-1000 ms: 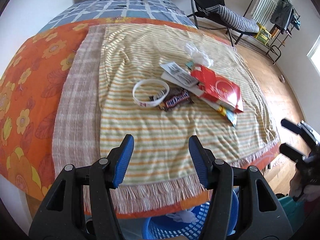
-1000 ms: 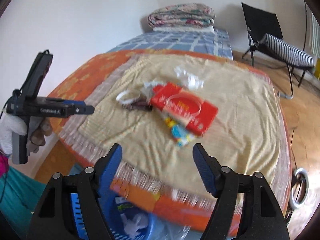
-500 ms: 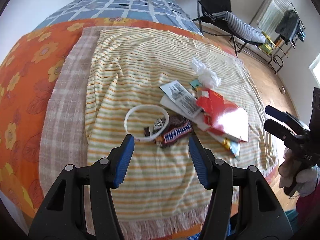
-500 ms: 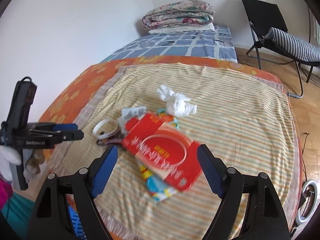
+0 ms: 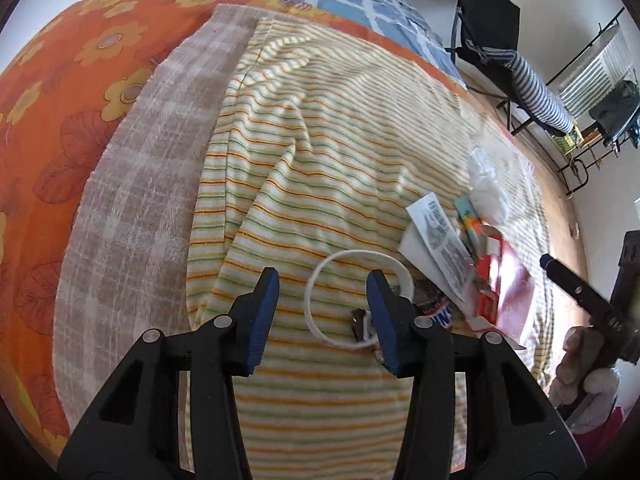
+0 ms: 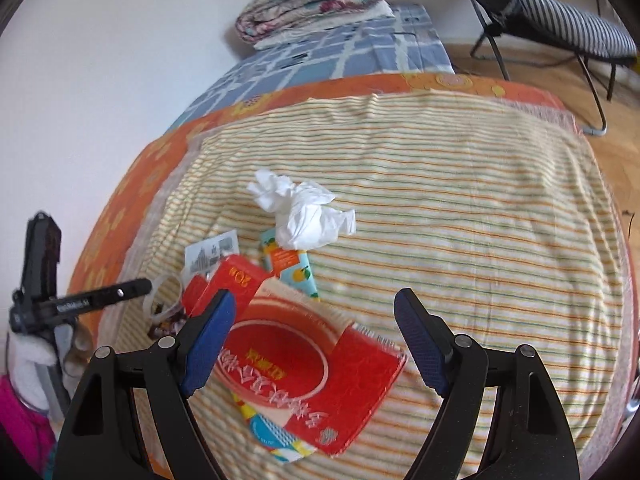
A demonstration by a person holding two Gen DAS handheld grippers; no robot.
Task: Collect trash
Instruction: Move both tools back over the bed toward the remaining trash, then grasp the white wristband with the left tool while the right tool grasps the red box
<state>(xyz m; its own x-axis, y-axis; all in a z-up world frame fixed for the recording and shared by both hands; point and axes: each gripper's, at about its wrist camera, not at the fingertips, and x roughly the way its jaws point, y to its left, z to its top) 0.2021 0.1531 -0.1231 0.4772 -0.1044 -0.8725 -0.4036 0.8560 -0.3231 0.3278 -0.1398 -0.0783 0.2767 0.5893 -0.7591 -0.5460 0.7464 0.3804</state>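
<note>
Left wrist view: the left claw (image 5: 322, 306) is spread wide and holds nothing; over the last second it has dropped from above the bed's fringed edge to just over the striped towel (image 5: 320, 128), and the blue basket once seen below it has left the frame. Its pads now frame the near left part of a white plastic ring (image 5: 320, 322), which lies flat, so it has no long axis; the right pad covers part of a chocolate bar wrapper (image 5: 438, 314), whose length runs left to right. This looks like a reach for the first pickup, with nothing collected yet.

In the right wrist view, the right claw (image 6: 310, 338), also spread and empty, has closed in on the red carton (image 6: 304, 372). The carton lies flat, long axis slanting from far left to near right, atop a colourful wrapper (image 6: 276, 438). Beyond sit a crumpled tissue (image 6: 304, 208), an orange-print sachet (image 6: 292, 268) and a printed leaflet (image 6: 210, 254).
</note>
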